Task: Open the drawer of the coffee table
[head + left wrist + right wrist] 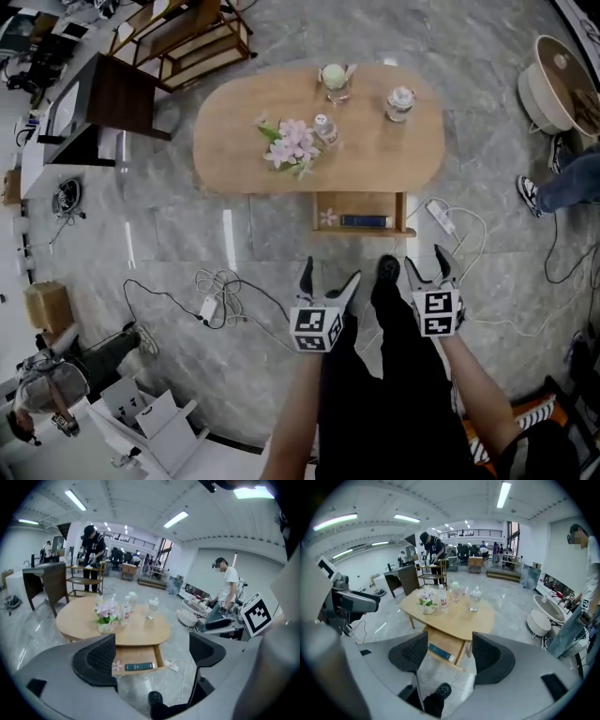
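1. Below the coffee table's (pixel 375 155) near edge, the drawer (pixel 361 202) is seen pulled out, with a dark book (pixel 364 221) and a small pink flower (pixel 327 217) lying inside.
2. The left gripper (pixel 331 272) and right gripper (pixel 426 259) are held well short of the coffee table, jaws wide apart, nothing between them.
3. The task is judged done; at most a further pull is left, if the drawer has more travel.
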